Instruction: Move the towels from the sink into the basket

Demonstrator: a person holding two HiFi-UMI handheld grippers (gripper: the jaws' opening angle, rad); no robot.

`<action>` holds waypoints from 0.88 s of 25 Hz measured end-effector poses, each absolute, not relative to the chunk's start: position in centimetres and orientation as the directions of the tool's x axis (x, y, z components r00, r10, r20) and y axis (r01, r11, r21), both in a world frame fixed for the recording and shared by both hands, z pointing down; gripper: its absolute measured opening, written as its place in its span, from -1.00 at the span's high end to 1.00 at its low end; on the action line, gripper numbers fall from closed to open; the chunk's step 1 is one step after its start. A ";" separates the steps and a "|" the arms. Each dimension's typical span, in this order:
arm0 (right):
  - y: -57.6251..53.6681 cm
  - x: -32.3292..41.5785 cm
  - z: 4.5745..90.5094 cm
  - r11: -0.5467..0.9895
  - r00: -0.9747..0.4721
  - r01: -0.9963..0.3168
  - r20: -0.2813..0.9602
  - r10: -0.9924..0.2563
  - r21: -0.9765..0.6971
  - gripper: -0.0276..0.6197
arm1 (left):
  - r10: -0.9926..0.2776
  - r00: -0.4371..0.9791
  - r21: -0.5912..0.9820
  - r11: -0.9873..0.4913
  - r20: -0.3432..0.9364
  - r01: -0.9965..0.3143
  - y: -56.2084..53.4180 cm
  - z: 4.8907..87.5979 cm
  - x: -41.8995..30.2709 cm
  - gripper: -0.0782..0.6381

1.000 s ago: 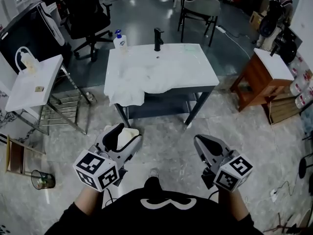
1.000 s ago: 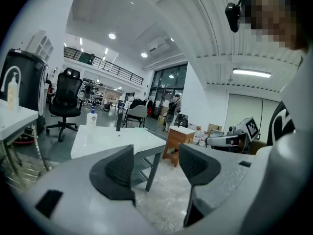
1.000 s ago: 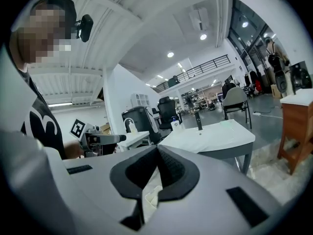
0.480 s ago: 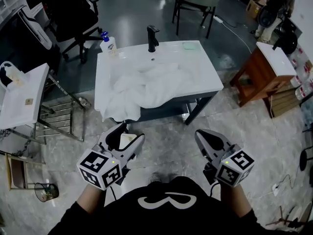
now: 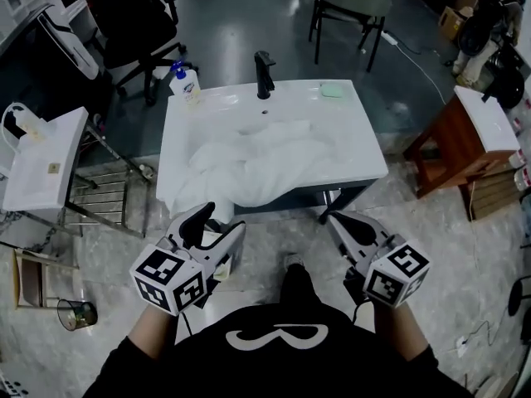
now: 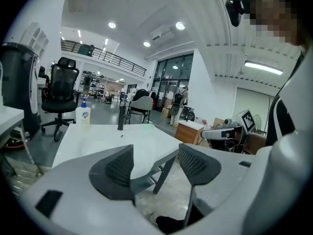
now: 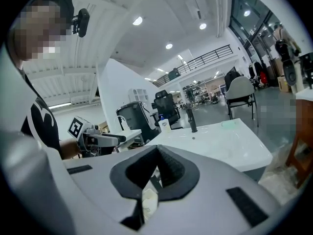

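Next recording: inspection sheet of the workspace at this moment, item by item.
Surface: white sink top on a dark frame.
Job's things: white towels heaped in the basin, one hanging over the front edge; no basket made out.
Clutter: soap bottle, green pad, black faucet.
Grippers: left gripper open, empty; right gripper fingers together, empty; both short of the sink.
Cables: one on the floor beyond the sink.
Surroundings: office chair, wooden stand, second sink.

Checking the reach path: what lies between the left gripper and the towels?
Nothing but floor. In the head view, the left gripper's open jaws sit just short of the towels hanging over the sink's front edge.
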State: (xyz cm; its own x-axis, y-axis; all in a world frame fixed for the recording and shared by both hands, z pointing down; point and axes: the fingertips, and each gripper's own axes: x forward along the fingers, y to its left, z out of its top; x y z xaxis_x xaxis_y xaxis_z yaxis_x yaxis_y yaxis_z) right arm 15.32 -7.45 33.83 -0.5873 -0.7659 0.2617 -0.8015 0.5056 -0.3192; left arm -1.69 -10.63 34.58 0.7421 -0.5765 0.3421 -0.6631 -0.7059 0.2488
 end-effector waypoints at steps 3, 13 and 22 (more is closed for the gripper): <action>-10.8 16.5 33.4 0.546 -0.623 -0.777 0.263 -0.736 -0.313 0.91 | -0.591 0.726 0.254 -0.686 0.353 -0.682 -13.0 34.5 -0.3 0.02; -19.2 20.6 33.2 0.625 -0.692 -0.721 0.255 -0.675 -0.300 0.91 | -0.579 0.706 0.213 -0.692 0.407 -0.690 -19.5 35.9 4.8 -0.02; -23.5 24.3 34.4 0.657 -0.722 -0.692 0.256 -0.643 -0.299 0.91 | -0.525 0.669 0.154 -0.715 0.526 -0.682 -23.4 39.9 8.6 -0.06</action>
